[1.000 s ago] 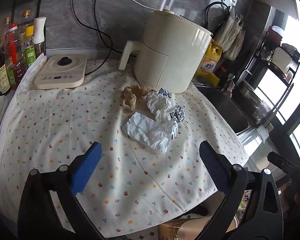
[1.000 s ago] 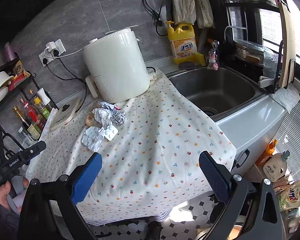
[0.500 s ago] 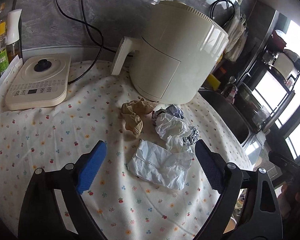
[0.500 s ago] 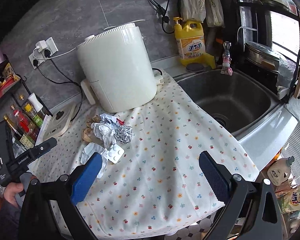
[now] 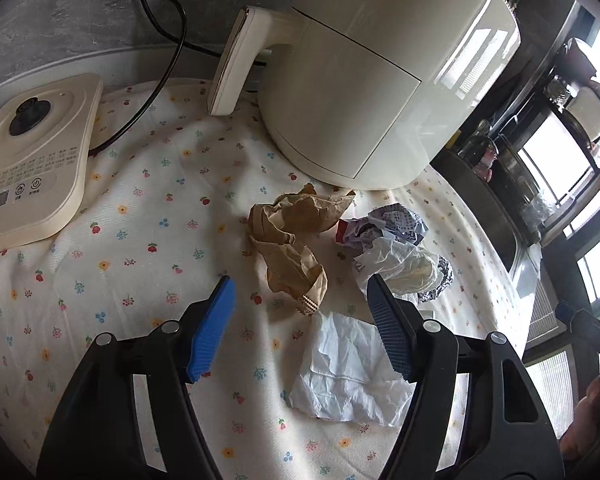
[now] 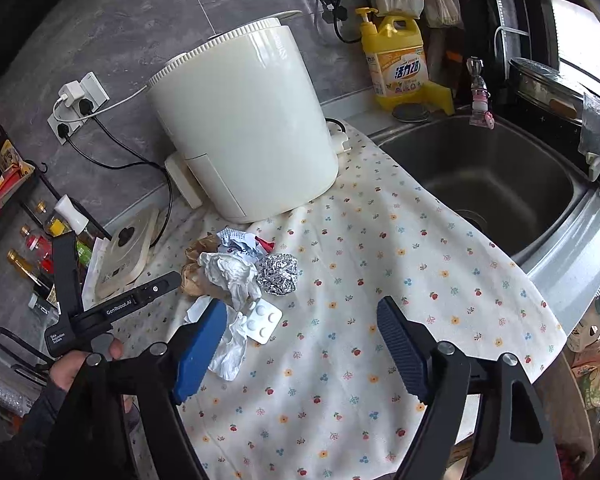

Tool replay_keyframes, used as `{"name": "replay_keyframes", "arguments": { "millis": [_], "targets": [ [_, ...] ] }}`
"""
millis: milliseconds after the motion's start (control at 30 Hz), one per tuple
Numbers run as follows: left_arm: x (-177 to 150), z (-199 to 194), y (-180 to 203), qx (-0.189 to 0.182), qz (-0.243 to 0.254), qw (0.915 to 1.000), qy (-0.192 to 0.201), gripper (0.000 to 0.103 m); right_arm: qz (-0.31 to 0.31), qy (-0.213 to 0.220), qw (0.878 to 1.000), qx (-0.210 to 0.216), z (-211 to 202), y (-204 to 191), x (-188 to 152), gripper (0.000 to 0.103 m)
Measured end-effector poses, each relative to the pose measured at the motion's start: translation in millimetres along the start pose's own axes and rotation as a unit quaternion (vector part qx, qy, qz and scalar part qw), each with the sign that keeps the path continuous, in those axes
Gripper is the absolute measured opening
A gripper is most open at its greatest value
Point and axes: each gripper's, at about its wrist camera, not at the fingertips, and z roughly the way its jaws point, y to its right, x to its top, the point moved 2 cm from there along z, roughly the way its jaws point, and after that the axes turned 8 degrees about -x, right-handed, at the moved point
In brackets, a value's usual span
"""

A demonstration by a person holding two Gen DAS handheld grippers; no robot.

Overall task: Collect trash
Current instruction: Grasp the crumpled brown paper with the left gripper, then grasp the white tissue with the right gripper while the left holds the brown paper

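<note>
A: Where is the trash?
B: Crumpled brown paper [image 5: 292, 240], white tissue [image 5: 352, 372], foil ball [image 6: 279, 273] and pill blister [image 6: 262, 321] cluster on the desk [image 6: 380, 280], at six o'clock from the air fryer [image 6: 244, 120].

A: And each claw?
B: Left claw [image 5: 300, 304] closing, brown paper between its fingers, unpressed. Right claw [image 6: 300, 324] closing over bare cloth.

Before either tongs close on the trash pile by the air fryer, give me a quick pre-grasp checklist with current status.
1. Left tongs empty, closing, over crumpled brown paper: ok.
2. Right tongs empty, closing: ok.
3. Right tongs lined up on trash: not ok; only the white blister pack is near its left finger.
4. Crumpled foil ball free of other pieces: ok.
5. Trash bin in view: not ok.
6. Flat white tissue clear of the left tongs' right finger: cannot tell.
</note>
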Motion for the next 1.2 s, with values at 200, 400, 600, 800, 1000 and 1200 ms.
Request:
{"name": "replay_keyframes", "arguments": {
  "millis": [200,400,600,800,1000,1200],
  "targets": [
    [4,19,-8,-0.012,-0.009,0.9993,-0.034,0.026,-0.015,-0.015,1.0,-0.001,14,-16,4,0.072],
    [4,-9,-23,-0.008,-0.024,0.9996,-0.011,0.022,-0.045,-0.032,0.998,0.021,38,-47,14,0.068],
    [0,-44,-46,0.009,-0.047,0.9986,0.023,0.022,-0.093,-0.048,0.994,0.042,69,-82,19,0.062],
    [-18,-78,-77,0.041,-0.079,0.9951,0.042,0.022,-0.12,-0.062,0.99,0.039,102,-103,26,0.06],
    [-35,-105,-96,0.066,-0.103,0.9909,0.056,0.022,-0.138,-0.085,0.986,0.041,129,-116,23,0.048],
    [-43,-113,-94,0.075,-0.108,0.9895,0.061,0.022,-0.163,-0.084,0.982,0.052,124,-129,9,0.008]
  ]
}}
